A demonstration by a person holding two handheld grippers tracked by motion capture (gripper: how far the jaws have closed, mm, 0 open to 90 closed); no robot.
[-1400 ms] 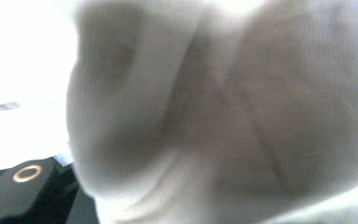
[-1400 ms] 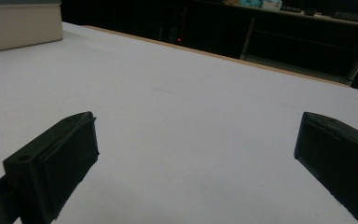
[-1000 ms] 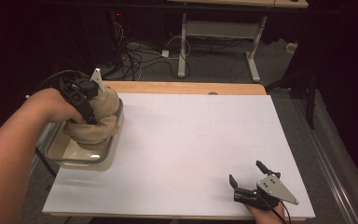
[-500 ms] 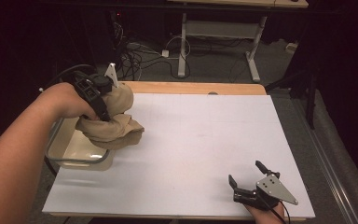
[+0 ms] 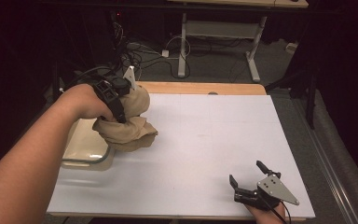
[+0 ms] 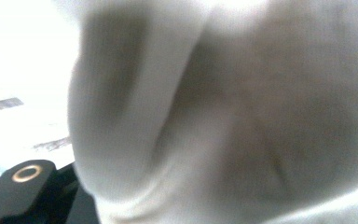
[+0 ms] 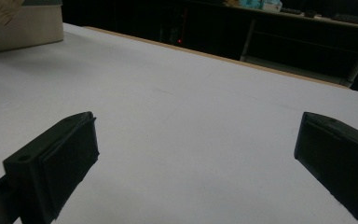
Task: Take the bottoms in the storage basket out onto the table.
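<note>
A bunched beige cloth (image 5: 127,127) hangs from my left gripper (image 5: 121,111), which is shut on it, with the fingertips buried in the folds. The bundle hovers over the right rim of a cream tray (image 5: 85,150) at the table's left side, and its lower end reaches over the white table top (image 5: 205,135). In the left gripper view the cloth (image 6: 223,116) sits close against the lens, beside one black finger (image 6: 25,179). My right gripper (image 5: 246,171) rests at the near right edge with its jaws wide apart (image 7: 196,140) and nothing between them.
A wooden strip (image 5: 200,87) borders the table's far edge. Beyond it are floor cables (image 5: 144,51) and a desk frame (image 5: 219,28). The tray's wall (image 7: 23,25) shows far off in the right gripper view.
My left hand has lifted the cloth out of the tray and carried it up and to the right, past the tray's rim. The right gripper has stayed put.
</note>
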